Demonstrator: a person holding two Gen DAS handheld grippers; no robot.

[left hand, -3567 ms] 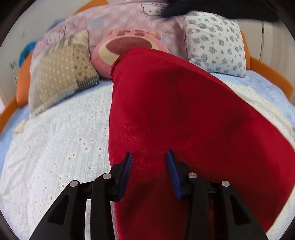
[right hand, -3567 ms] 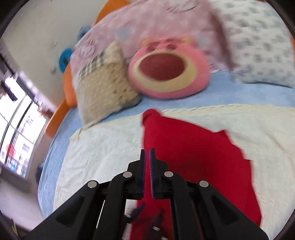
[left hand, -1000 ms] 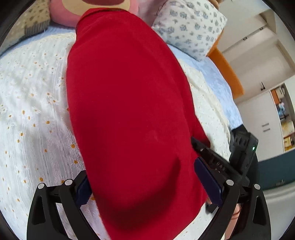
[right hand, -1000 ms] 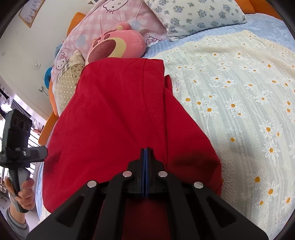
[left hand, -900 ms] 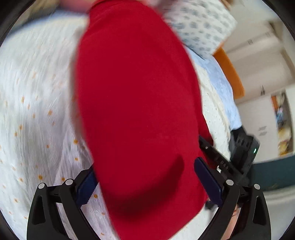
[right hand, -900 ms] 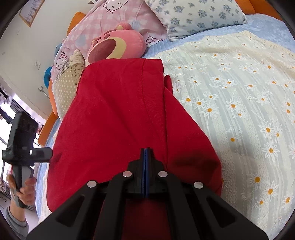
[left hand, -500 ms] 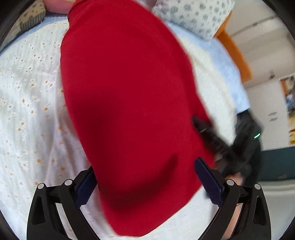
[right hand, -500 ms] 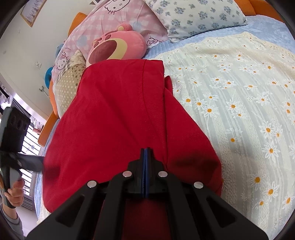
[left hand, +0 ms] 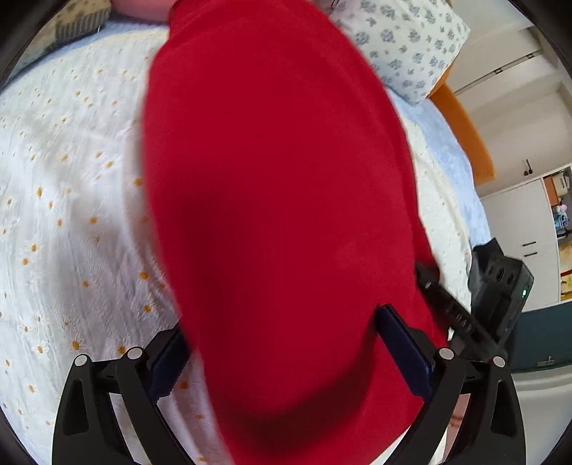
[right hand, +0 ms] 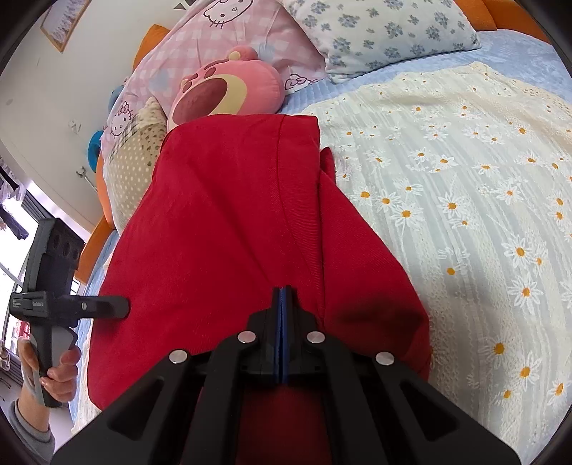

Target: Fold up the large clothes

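- My right gripper [right hand: 282,297], low centre of its frame, is clenched on the red garment [right hand: 228,221].
- My left gripper [left hand: 286,350] stands wide, released, cloth lying between its fingers.

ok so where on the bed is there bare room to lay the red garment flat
The widest bare patch is the daisy bedspread right of the red garment, bordered at the top by the blue floral pillow. A second bare stretch lies left of the garment in the left wrist view. The head end is crowded: pink plush, pink pillow and dotted pillow.
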